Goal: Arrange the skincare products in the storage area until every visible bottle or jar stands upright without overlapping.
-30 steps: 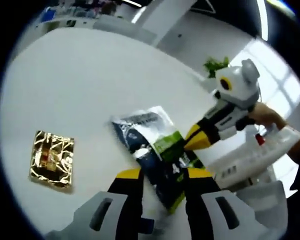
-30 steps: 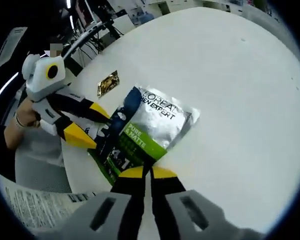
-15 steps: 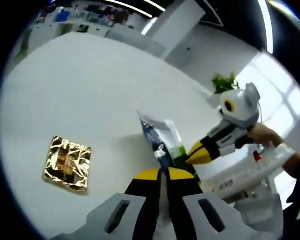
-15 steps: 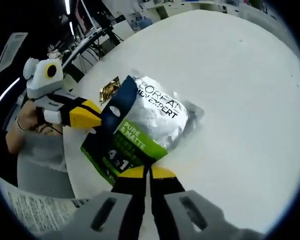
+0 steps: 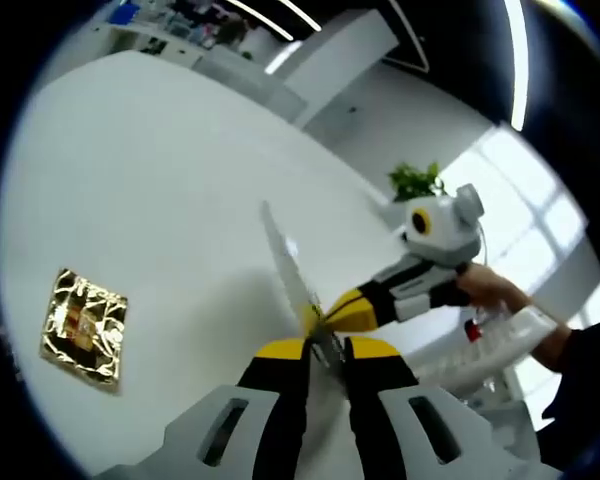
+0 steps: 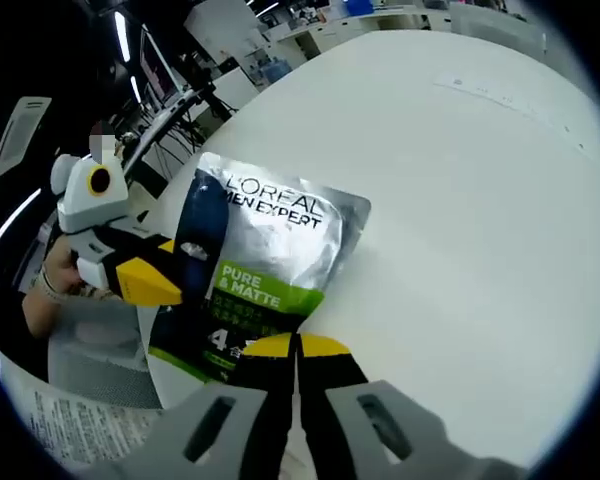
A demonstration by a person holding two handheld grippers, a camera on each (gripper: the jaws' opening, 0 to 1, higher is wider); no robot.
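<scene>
While both grippers pinch it, the L'Oreal Men Expert sachet [image 6: 255, 275] is held up off the white desk [image 6: 480, 200]. Right gripper [image 6: 296, 345]: jaws clenched on the sachet's lower edge, silver, navy and green face toward this camera, "PURE & MATTE" readable. Left gripper [image 5: 323, 348]: jaws clamped on the same sachet [image 5: 288, 275], seen edge-on as a thin sliver rising from the jaw tips. In the right gripper view the left gripper [image 6: 145, 280] grips the sachet's left edge; in the left gripper view the right gripper [image 5: 355, 308] meets it just past the tips. Farther left, 1 gold foil packet [image 5: 82, 327] lies flat on the desk. Beyond the desk: a potted plant [image 5: 415, 181].
</scene>
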